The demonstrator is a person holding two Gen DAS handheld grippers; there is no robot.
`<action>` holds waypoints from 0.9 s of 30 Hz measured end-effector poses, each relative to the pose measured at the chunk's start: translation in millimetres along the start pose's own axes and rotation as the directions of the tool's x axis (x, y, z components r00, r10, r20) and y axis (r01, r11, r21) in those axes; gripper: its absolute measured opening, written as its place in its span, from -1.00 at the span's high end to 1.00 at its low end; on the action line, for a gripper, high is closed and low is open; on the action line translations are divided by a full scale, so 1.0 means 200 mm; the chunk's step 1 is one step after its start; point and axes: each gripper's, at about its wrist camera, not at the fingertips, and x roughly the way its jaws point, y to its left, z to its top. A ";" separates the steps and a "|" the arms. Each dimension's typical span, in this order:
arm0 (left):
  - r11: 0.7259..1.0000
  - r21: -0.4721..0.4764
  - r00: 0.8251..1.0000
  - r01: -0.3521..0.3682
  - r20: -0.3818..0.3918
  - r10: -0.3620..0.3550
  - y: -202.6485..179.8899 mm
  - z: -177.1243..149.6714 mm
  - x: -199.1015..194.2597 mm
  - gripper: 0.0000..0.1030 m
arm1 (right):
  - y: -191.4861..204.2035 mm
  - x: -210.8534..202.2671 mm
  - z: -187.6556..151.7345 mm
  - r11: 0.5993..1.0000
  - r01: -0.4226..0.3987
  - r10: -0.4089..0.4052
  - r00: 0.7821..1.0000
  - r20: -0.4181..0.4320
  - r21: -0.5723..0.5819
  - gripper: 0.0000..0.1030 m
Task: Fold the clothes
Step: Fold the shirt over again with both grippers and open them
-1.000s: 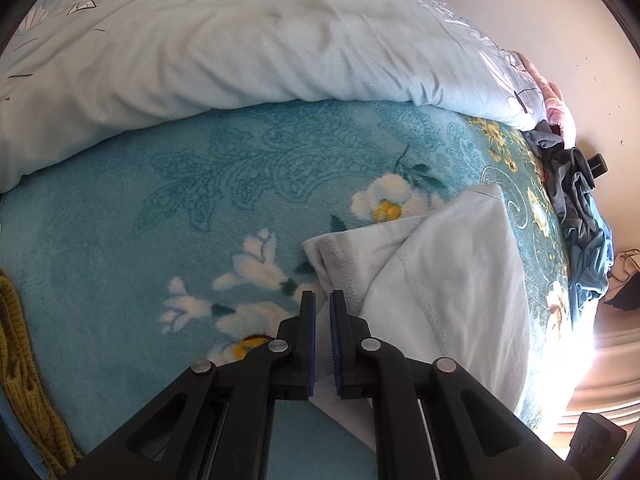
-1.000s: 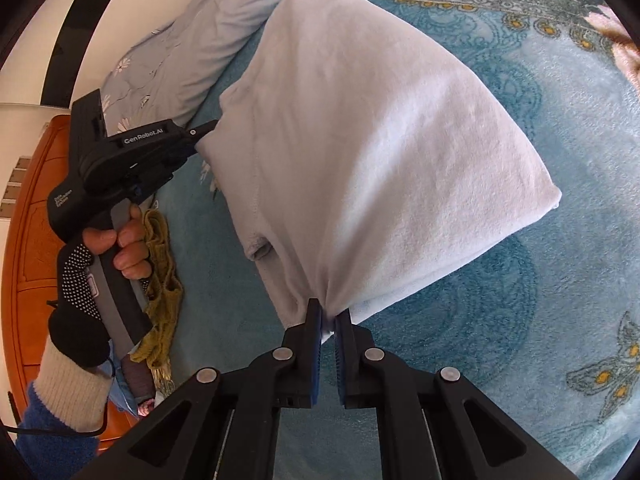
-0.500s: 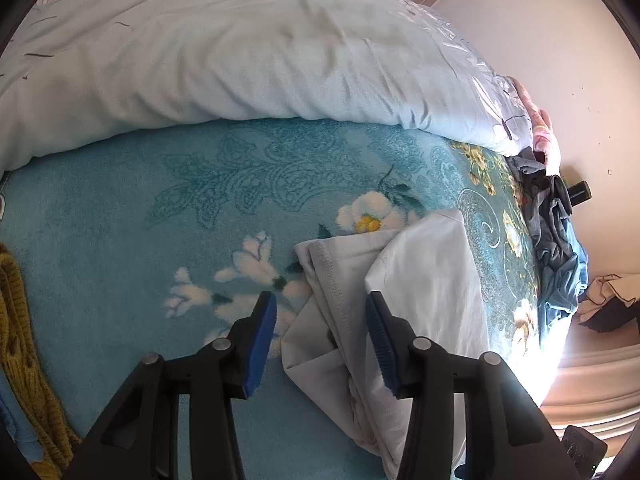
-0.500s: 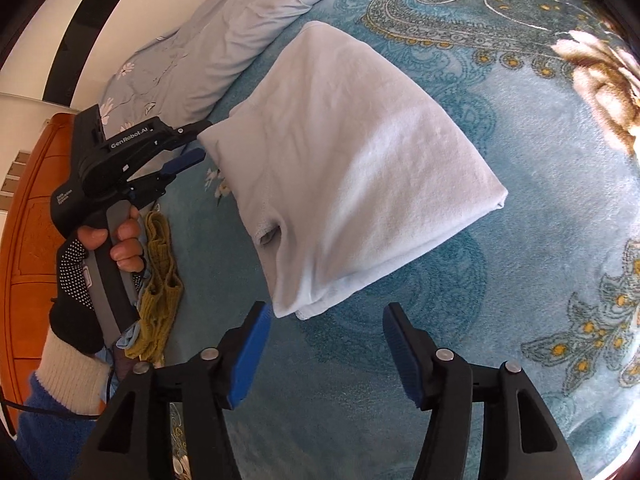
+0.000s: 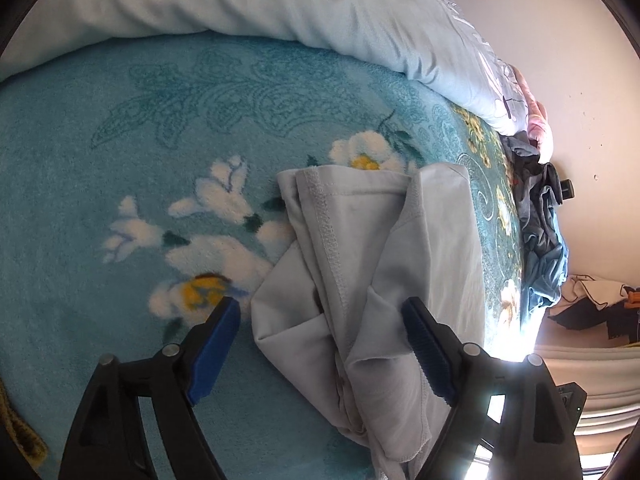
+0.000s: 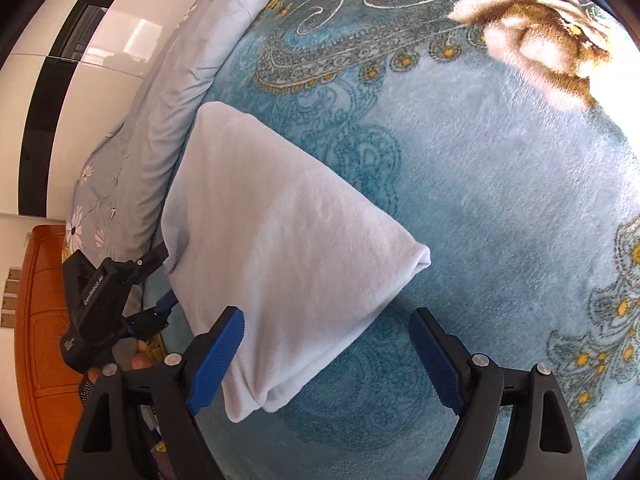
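A pale blue folded garment (image 6: 280,240) lies on the teal flowered blanket (image 6: 500,200). In the left wrist view its hemmed, layered end (image 5: 360,264) faces me. My left gripper (image 5: 320,324) is open and empty, its jaws wide on either side of that end. My right gripper (image 6: 326,332) is open and empty, just above the garment's near corner. The left gripper also shows in the right wrist view (image 6: 160,280) at the garment's far left edge.
A light blue duvet (image 5: 240,4) lies bunched along the far side of the bed. A heap of dark and blue clothes (image 5: 540,232) sits at the bed's right edge. A mustard knit piece (image 5: 16,428) lies at the lower left. An orange wooden cabinet (image 6: 40,320) stands beside the bed.
Both grippers were shut on the garment a second ago. Both have opened wide and let it go, and it now rests folded on the blanket.
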 end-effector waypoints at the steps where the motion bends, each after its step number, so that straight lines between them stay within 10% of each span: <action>1: 1.000 0.000 1.000 0.006 0.003 -0.006 0.00 0.00 0.00 -0.63 | 0.00 0.01 0.01 1.000 -0.002 0.002 1.000 0.003 0.006 -0.71; 19: 0.982 -0.043 0.983 0.184 -0.015 -0.184 0.04 -0.09 0.01 -0.64 | -0.01 0.03 0.09 0.994 -0.106 0.106 0.994 -0.007 0.032 -0.69; 27: 0.951 -0.197 0.971 0.237 0.087 -0.224 0.14 -0.05 0.01 -0.61 | -0.10 0.02 0.11 0.994 -0.108 0.109 0.994 -0.022 0.028 -0.24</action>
